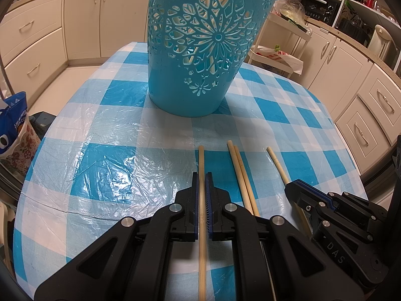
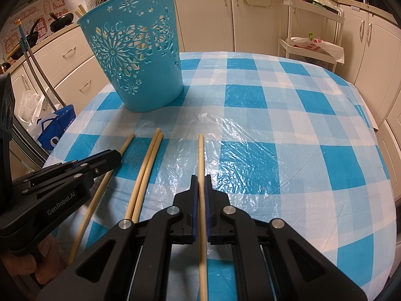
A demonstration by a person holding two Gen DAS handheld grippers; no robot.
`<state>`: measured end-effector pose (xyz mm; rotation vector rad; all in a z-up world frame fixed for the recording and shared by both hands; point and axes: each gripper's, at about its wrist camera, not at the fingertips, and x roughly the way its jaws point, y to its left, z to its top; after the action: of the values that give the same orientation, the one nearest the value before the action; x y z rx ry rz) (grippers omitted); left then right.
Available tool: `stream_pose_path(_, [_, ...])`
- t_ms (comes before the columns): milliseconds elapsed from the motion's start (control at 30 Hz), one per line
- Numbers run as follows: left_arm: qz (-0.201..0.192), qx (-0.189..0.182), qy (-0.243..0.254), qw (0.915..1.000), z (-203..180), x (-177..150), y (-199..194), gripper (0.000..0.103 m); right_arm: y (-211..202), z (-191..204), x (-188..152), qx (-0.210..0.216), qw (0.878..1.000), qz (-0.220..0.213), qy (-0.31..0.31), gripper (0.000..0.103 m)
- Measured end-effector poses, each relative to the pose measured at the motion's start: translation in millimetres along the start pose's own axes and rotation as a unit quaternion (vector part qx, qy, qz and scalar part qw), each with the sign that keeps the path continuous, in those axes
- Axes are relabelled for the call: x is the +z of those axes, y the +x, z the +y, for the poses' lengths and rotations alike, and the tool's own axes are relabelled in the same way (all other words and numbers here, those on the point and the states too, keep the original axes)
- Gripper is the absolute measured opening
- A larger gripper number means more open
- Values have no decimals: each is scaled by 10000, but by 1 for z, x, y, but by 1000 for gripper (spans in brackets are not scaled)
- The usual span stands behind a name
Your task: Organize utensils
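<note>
A turquoise cut-out basket [image 1: 200, 57] [image 2: 140, 57] stands on the blue-checked table [image 1: 112, 138] [image 2: 300, 125], with several wooden chopsticks inside it. My left gripper [image 1: 201, 175] [image 2: 117, 155] is shut on one chopstick [image 1: 201, 160] [image 2: 126, 144] that points toward the basket. My right gripper [image 2: 200, 178] [image 1: 292, 186] is shut on another chopstick [image 2: 200, 155] [image 1: 277, 164]. Between the two grippers a pair of chopsticks [image 1: 240, 173] [image 2: 147, 163] lies side by side on the cloth. I cannot tell whether the held chopsticks are off the table.
Cream kitchen cabinets [image 1: 37, 50] ring the table. A white cart [image 2: 310, 45] holding bags stands beyond the far right edge. A blue bag [image 2: 57, 125] [image 1: 12, 123] sits on the floor at the left. A hand [image 2: 32, 263] holds the left gripper.
</note>
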<state>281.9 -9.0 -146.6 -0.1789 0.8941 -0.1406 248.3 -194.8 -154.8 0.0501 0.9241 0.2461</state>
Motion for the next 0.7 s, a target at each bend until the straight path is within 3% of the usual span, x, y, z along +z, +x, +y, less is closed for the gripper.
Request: stream_pose_path(700, [1, -3, -3, 10000, 0, 0, 0, 5, 0, 2, 0, 2, 10000, 0, 3, 6])
